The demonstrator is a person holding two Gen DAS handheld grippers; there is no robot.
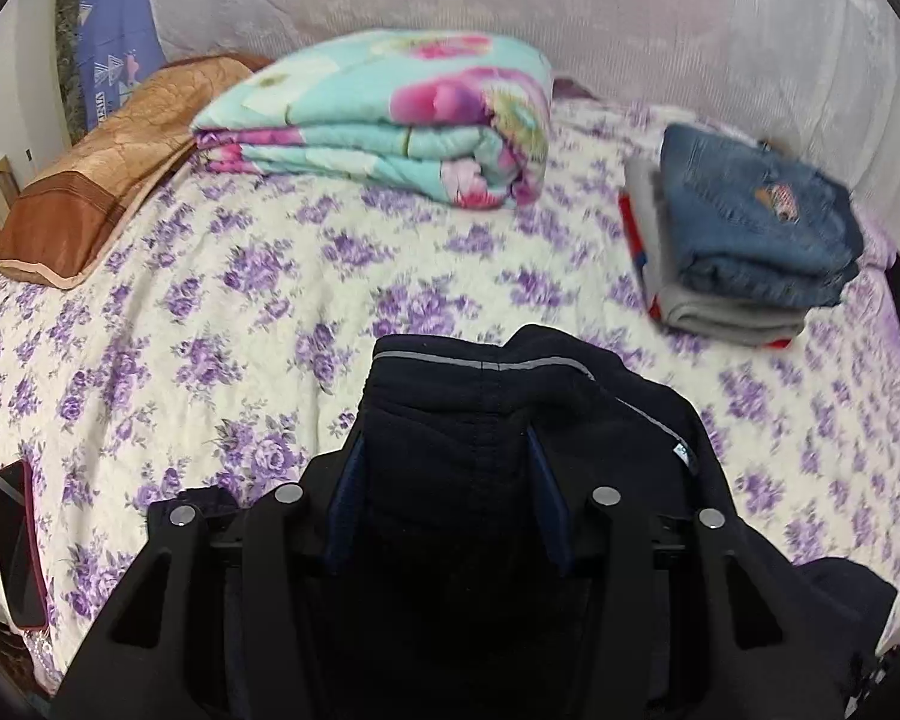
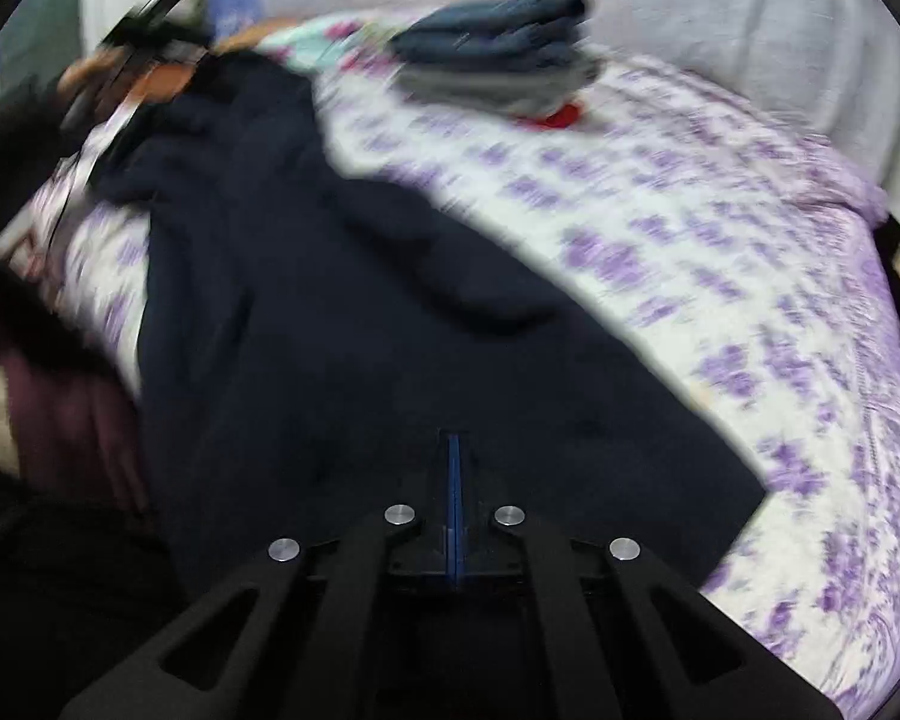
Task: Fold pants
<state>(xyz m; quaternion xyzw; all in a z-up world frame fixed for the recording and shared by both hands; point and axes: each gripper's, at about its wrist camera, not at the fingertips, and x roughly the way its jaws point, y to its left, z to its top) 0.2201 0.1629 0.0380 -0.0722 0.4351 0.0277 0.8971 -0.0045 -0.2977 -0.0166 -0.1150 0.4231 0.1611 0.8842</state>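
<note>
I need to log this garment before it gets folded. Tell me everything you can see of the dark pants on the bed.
The dark pants are navy, almost black, of a soft, thick-looking knit. A thin grey stripe runs along the waistband, near a small label. They lie spread and unfolded on the flowered bedcover, one end reaching its near edge. The waistband end is bunched between the jaws of the left gripper, raised off the cover. The right gripper is shut over the fabric at the other end; blur hides whether it pinches cloth.
</note>
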